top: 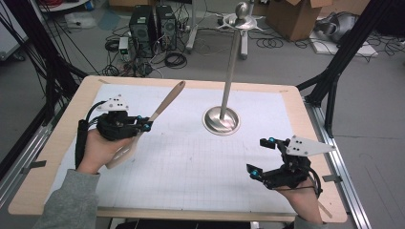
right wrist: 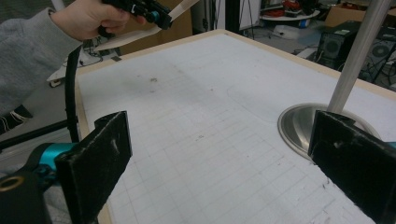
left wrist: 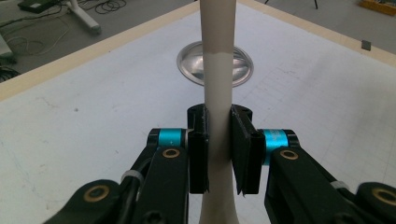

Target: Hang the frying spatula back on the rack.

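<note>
While its jaws pinch the handle of a pale wooden spatula (top: 157,110), the left hand-held gripper (top: 145,125) holds the utensil clear of the white gridded mat (top: 191,162) on the wooden desk (top: 33,186).
Seen from the high view, the spatula slants from its flat blade beside the person's left hand (top: 98,148) up to a rounded handle tip pointing toward the far edge; in the left gripper view both pads (left wrist: 200,149) press against the handle's sides. The right hand-held gripper (top: 262,157) rests near the desk's right front edge with its jaws spread wide, nothing between them. A polished metal stand with round base and upright pole (top: 221,119) sits on the mat between the two, well apart from each.
</note>
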### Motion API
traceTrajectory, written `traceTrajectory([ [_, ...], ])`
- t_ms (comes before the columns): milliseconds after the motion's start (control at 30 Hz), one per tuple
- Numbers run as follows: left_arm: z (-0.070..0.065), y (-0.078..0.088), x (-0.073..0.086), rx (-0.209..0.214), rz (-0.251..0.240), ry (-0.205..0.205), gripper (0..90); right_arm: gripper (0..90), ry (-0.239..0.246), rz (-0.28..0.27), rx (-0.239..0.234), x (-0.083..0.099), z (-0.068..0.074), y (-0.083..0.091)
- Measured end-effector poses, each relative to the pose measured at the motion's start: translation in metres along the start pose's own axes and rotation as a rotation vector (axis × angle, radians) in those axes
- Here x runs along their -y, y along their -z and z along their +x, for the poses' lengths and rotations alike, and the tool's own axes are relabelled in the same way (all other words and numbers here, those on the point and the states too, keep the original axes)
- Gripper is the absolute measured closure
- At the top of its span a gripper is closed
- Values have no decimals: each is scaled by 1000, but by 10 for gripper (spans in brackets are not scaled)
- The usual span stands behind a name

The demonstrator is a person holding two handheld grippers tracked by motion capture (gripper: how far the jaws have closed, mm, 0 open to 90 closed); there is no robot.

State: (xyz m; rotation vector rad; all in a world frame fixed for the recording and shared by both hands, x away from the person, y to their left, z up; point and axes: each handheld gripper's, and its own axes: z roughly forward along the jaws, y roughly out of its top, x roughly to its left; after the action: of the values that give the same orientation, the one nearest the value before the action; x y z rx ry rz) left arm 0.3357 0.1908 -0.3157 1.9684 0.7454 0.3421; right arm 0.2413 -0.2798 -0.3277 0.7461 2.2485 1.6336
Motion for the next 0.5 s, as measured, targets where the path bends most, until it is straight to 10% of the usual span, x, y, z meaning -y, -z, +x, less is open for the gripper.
traceTrajectory([
  [500,2,2,-22,9,-9,-8,778,50,-6,-15,-3,0,-1,3],
])
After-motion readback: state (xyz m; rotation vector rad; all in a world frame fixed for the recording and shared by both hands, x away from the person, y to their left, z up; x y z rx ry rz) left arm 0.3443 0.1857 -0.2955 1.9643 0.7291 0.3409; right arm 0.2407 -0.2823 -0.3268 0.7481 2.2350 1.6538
